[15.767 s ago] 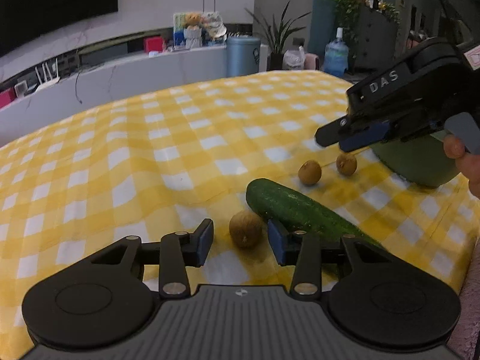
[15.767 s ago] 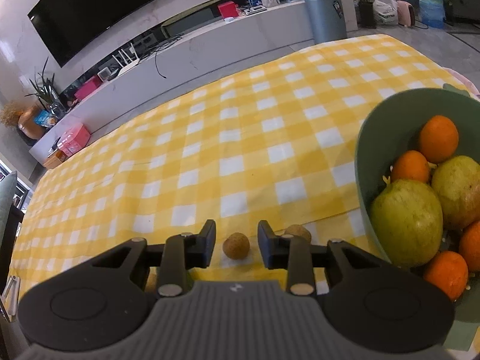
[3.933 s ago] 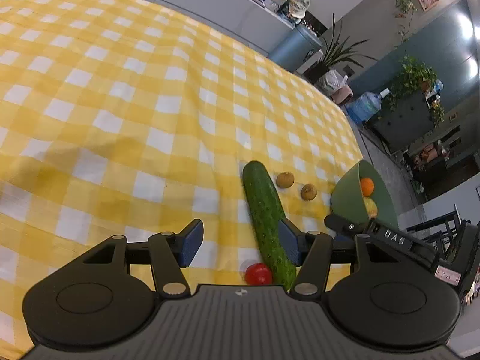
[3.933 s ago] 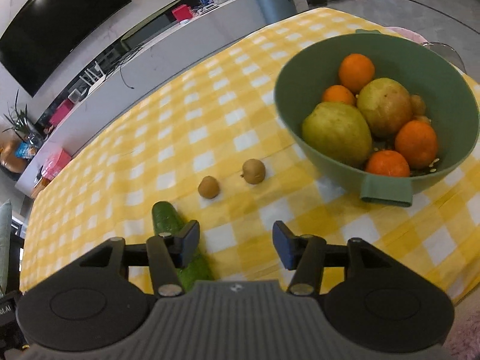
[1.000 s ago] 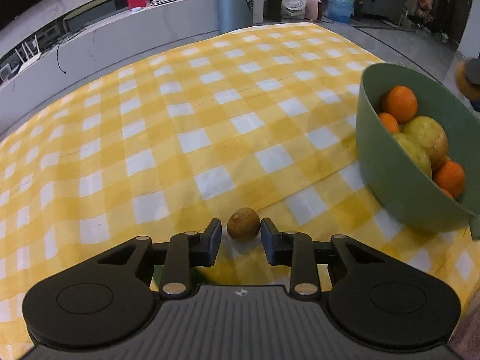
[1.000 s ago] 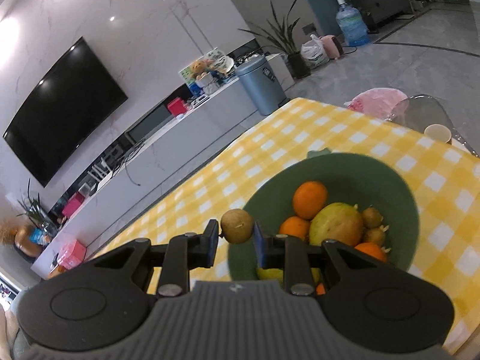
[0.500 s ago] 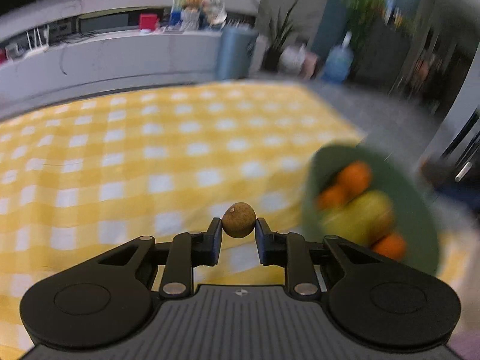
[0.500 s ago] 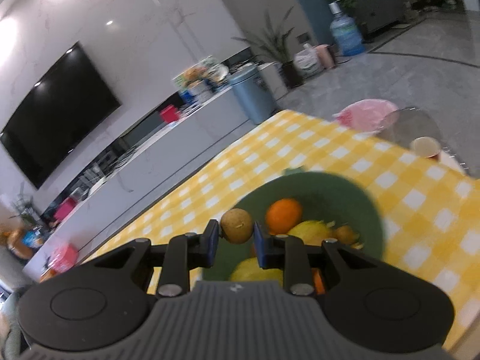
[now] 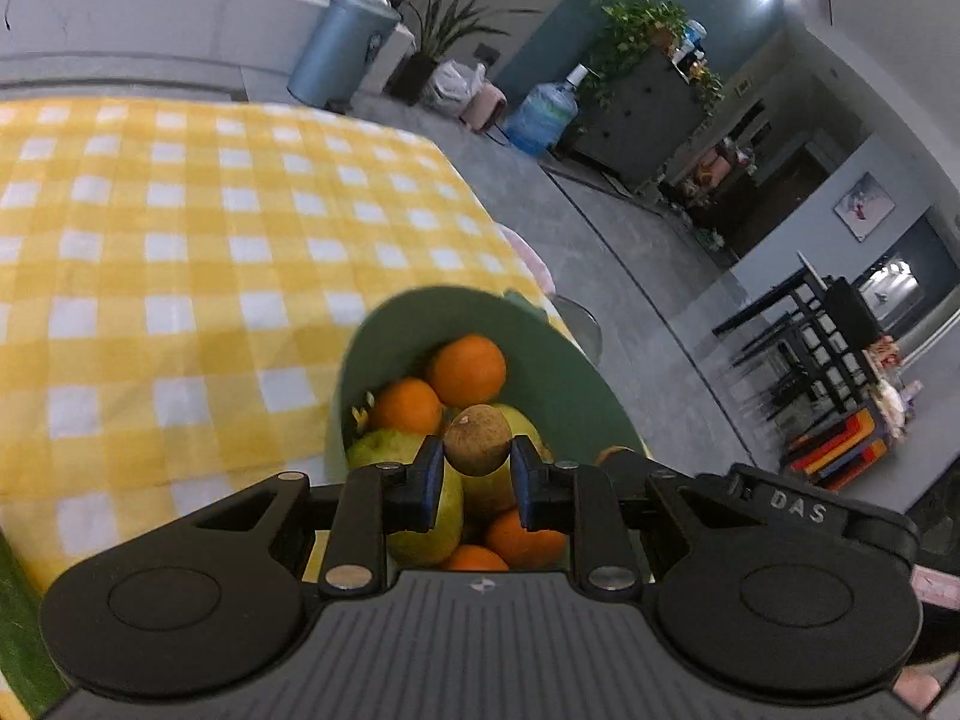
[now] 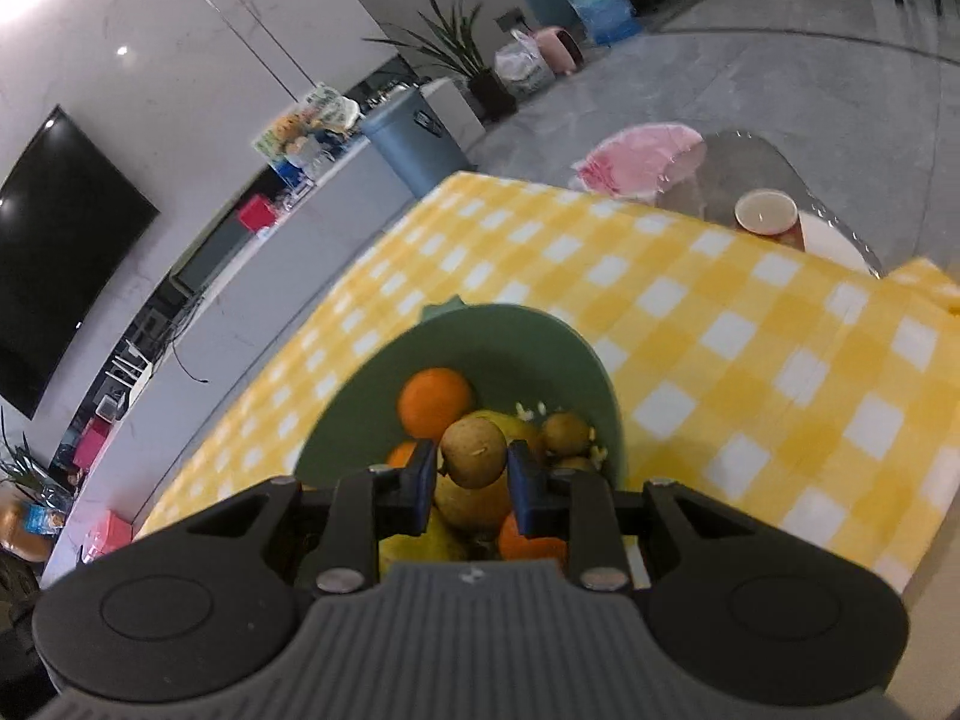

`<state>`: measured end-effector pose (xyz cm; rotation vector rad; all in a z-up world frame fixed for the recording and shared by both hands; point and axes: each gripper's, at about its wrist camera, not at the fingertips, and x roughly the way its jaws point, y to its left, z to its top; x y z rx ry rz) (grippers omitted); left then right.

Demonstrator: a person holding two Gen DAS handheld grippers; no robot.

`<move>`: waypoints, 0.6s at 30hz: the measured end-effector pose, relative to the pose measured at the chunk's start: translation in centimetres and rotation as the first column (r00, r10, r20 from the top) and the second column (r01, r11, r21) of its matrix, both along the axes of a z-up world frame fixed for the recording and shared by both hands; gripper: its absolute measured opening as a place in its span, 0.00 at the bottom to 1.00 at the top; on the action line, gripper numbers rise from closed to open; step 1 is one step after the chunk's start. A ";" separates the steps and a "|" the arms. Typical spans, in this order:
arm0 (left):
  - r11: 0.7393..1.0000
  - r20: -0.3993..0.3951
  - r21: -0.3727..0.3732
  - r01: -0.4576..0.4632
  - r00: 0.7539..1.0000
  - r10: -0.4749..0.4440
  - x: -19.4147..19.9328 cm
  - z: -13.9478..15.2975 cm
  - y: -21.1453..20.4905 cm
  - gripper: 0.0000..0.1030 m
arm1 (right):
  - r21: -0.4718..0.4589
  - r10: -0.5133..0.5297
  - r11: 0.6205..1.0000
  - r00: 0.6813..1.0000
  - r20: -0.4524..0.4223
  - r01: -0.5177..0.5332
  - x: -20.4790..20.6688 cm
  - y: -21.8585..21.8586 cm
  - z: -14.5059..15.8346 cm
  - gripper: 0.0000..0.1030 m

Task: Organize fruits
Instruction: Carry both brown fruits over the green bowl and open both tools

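My left gripper (image 9: 477, 471) is shut on a small brown round fruit (image 9: 477, 439) and holds it above the green bowl (image 9: 552, 360). The bowl holds oranges (image 9: 467, 369) and yellow-green pears (image 9: 420, 501). My right gripper (image 10: 471, 471) is shut on another small brown fruit (image 10: 474, 450), also above the green bowl (image 10: 498, 330), where an orange (image 10: 435, 399) and a small brown fruit (image 10: 566, 433) lie. The right gripper's body with "DAS" on it (image 9: 798, 507) shows at the right of the left wrist view.
The bowl stands near the corner of the table with the yellow checked cloth (image 9: 180, 252). A cucumber's green edge (image 9: 18, 630) shows at the far left. Past the cloth's edge, a paper cup (image 10: 767, 213) stands on a glass table beside a pink thing (image 10: 642, 159).
Both grippers have moved over the bowl with their brown fruits. The left one lifted its fruit off the cloth and swung right; the right one has come lower and closer to the bowl.
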<state>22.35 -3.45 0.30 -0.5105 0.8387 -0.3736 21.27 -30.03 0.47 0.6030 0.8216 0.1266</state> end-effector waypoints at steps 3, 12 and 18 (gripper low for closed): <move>0.998 0.001 -0.063 0.023 1.000 -0.023 -0.1 -0.4 0.4 0.25 | 0.024 -0.013 1.000 1.000 -0.028 0.013 0.2 -0.2 -0.4 0.21; 0.987 -0.064 -0.110 0.115 0.990 -0.123 -0.7 -1.2 -0.2 0.25 | -0.015 0.163 0.986 0.981 -0.108 -0.166 1.0 2.6 -1.3 0.21; 0.989 -0.076 -0.113 0.093 0.992 -0.102 -1.0 -1.6 0.3 0.25 | 0.056 0.092 0.995 0.992 -0.083 -0.087 1.4 1.7 -1.8 0.24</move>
